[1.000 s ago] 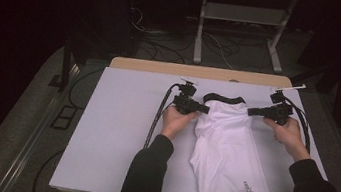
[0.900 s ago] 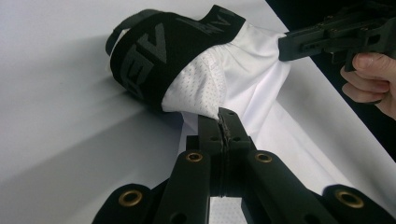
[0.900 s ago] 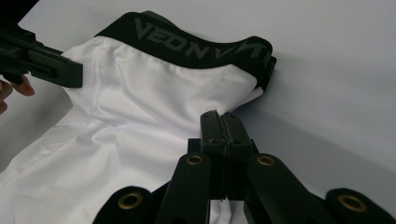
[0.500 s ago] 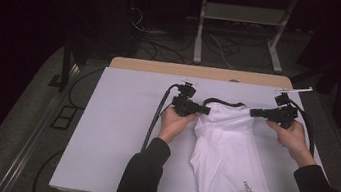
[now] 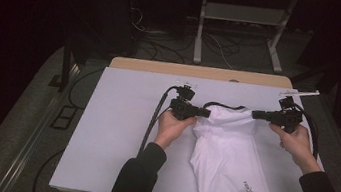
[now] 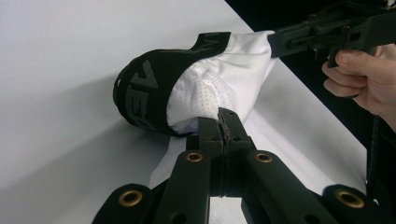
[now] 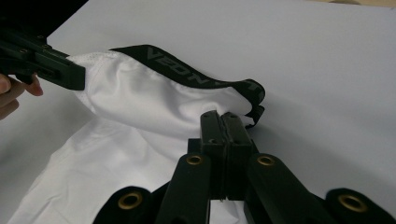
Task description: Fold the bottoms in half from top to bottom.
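My left gripper [image 5: 205,112] and right gripper [image 5: 255,115], jaws clenched on the white shorts [image 5: 232,160] at either end of the black waistband [image 5: 224,105], have lifted it off the tabletop [image 5: 117,134]; legs trail toward me, ready for spreading.

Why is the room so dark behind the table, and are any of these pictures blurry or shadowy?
High view: light falls on the white table cover, the floor behind stays nearly black, and the picture is soft. Left gripper view: the black waistband casts a soft shadow on the cover; the nearest parts of the left tool are blurred. Right gripper view: the white shorts are evenly lit, without glare.
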`<control>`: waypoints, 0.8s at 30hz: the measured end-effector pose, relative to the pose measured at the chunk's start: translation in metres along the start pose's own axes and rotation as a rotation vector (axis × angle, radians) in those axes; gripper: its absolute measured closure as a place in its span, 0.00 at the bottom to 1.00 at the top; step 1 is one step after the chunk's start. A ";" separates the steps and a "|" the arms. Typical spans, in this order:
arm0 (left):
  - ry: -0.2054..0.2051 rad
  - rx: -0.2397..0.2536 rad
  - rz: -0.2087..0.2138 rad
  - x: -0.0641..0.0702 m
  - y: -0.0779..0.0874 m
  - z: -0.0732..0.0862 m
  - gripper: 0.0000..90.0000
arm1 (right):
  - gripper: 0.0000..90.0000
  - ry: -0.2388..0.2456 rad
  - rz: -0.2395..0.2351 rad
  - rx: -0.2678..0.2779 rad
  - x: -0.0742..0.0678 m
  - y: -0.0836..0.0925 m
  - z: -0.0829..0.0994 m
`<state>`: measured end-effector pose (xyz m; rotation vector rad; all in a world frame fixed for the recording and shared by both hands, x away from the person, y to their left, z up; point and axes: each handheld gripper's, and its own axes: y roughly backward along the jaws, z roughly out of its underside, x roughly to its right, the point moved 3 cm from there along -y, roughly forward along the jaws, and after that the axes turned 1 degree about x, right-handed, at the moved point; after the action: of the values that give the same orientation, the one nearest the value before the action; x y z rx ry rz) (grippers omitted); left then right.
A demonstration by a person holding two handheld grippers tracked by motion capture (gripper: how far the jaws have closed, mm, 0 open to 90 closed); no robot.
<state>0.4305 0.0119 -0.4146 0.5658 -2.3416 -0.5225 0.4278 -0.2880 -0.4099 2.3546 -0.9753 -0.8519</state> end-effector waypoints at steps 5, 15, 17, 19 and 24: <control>-0.021 0.001 0.008 0.009 0.004 0.003 0.99 | 0.98 0.006 0.002 0.012 -0.003 0.005 0.004; -0.061 -0.005 0.008 0.023 0.011 0.006 0.99 | 0.98 0.012 -0.012 0.023 -0.011 0.015 0.014; -0.066 -0.006 0.012 0.026 0.012 0.007 0.98 | 0.98 0.010 -0.019 0.025 -0.012 0.017 0.016; -0.079 -0.008 0.016 0.029 0.013 0.008 0.99 | 0.98 0.015 -0.017 0.027 -0.013 0.019 0.017; -0.093 -0.003 0.028 0.036 0.016 0.011 0.98 | 0.98 0.021 -0.021 0.027 -0.017 0.024 0.021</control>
<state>0.3940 0.0083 -0.3961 0.5169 -2.4323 -0.5495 0.3929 -0.2942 -0.4039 2.3957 -0.9615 -0.8248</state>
